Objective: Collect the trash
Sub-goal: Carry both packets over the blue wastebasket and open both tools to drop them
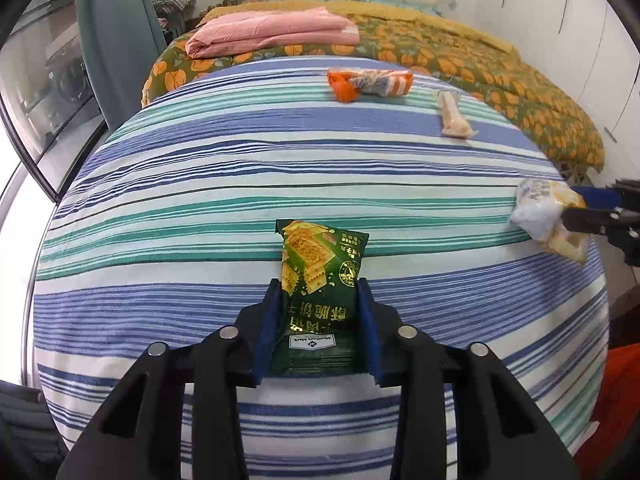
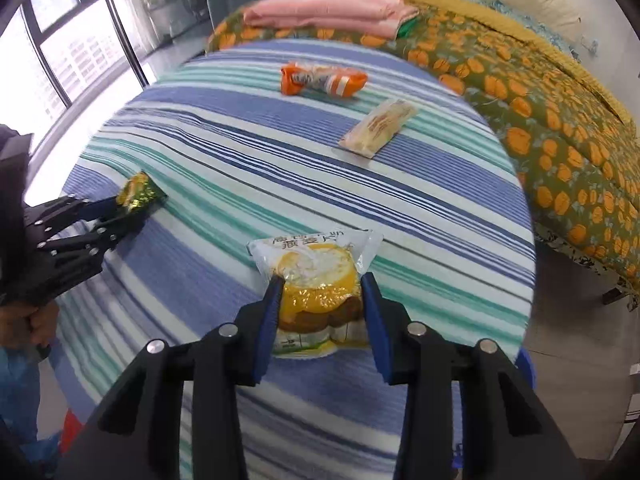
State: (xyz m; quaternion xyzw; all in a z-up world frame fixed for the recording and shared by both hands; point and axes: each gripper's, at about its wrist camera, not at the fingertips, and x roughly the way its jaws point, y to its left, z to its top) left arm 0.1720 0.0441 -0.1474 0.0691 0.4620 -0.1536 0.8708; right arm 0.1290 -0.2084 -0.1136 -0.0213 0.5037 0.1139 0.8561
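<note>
Because each gripper must carry one piece of trash off the bed, both hold a wrapper lengthwise between the blue pads.

Left wrist view: the left gripper [image 1: 318, 286] sits at lower centre, its jaws clamped on the green cracker packet [image 1: 320, 272], whose far end rests on or just above the striped sheet [image 1: 200, 184]; contact cannot be confirmed. At the right edge, the right gripper [image 1: 576, 208] holds the yellow-and-white cake packet [image 1: 548, 216]. Two pieces lie loose at the upper centre and upper right: one orange wrapper [image 1: 368, 82] and one pale wrapper [image 1: 452, 114].

Right wrist view: the right gripper [image 2: 324, 280], lower centre, is closed on the cake packet [image 2: 316, 276]. The left gripper [image 2: 120, 210], at the left edge, grips the green packet [image 2: 138, 192].

Count: two grippers, four wrappers; two are held and two, judged from position, remain to collect. One folded pink blanket [image 2: 328, 12] lies at the top.
</note>
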